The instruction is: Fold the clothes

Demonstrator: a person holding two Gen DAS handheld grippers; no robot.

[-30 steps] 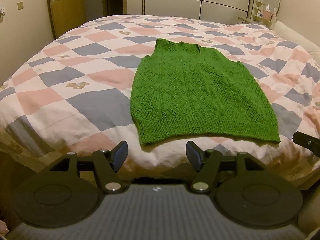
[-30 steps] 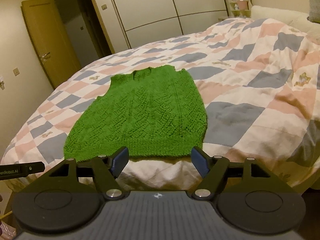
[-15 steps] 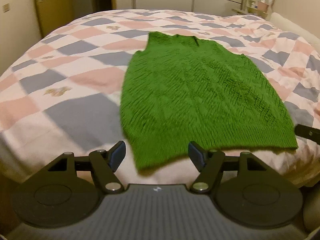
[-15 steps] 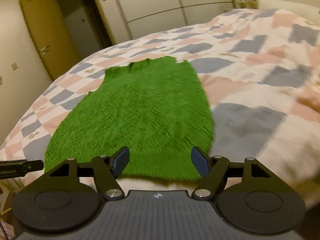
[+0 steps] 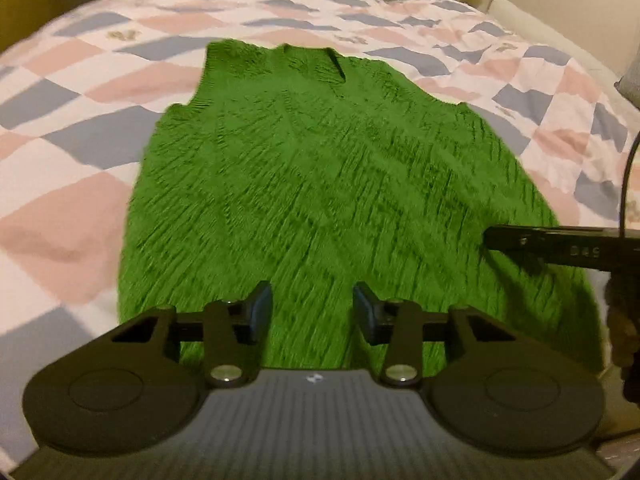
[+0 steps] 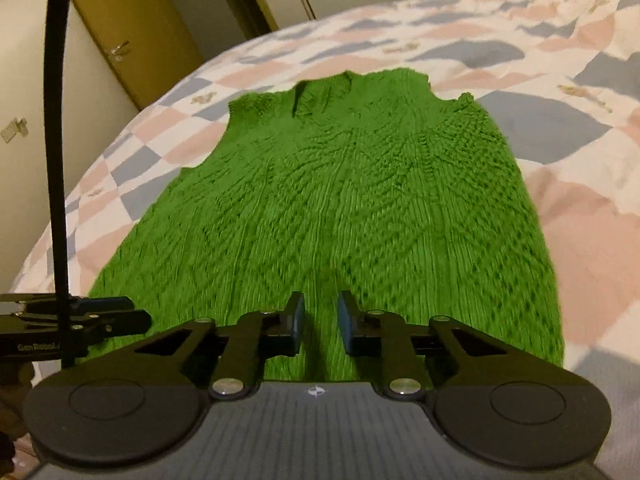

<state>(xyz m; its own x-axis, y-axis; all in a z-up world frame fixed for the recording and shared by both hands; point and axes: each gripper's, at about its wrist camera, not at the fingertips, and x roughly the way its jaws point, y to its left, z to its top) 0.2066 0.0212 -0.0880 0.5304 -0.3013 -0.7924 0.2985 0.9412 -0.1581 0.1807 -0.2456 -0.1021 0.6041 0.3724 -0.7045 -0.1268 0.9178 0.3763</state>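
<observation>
Left claw (image 5: 312,312) sits low in the frame, jaws well apart, poised over the hem of the green knitted vest (image 5: 320,184). Right claw (image 6: 319,326) is also low centre in its view, jaws apart but much narrower, nothing between them. Both look lined up along the near hem, probably to pinch it for a first fold. The vest lies flat on the checked bedspread (image 5: 80,152), mid-frame, long axis running from the hem at the bottom to the V-neck pointing at the top of the frame.
</observation>
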